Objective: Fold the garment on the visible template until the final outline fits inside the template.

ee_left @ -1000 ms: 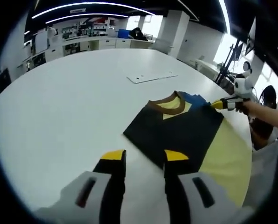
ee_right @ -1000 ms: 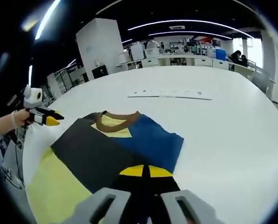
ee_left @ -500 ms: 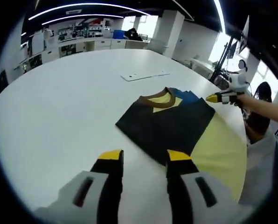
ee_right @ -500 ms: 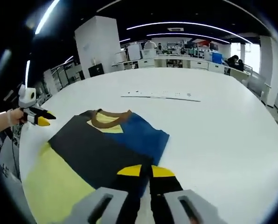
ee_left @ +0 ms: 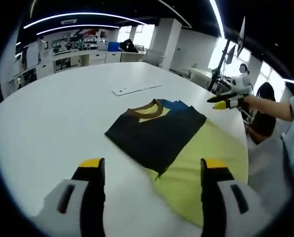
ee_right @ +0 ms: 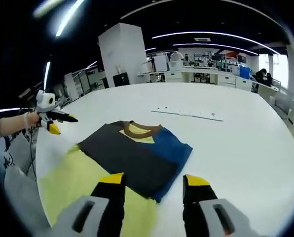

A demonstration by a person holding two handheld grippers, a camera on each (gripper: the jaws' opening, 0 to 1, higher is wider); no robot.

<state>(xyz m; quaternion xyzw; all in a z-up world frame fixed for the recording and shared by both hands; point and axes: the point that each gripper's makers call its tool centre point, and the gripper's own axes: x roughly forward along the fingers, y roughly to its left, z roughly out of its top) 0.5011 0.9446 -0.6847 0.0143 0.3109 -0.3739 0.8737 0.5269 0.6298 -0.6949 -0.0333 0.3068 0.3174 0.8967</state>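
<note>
Left claw [ee_left: 149, 170]: released, its yellow-tipped jaws spread wide apart above the desk [ee_left: 53, 113], short of the garment's near corner.
Right claw [ee_right: 152, 180]: released too, jaws apart, hanging over the garment's near edge (whether a tip touches the cloth cannot be told).
Garment [ee_left: 157, 133]: folded shirt lying flat near the desk's edge on the person's side; a dark panel on top, a blue part beside the brown collar [ee_right: 139, 130], a yellow part spread toward the edge.
Person: a hand [ee_right: 32, 118] holds the left claw off the desk's edge, well apart from the cloth.
Template [ee_right: 189, 112]: thin white sheet lying flat, farther in toward the desk's middle, apart from the garment.
</note>
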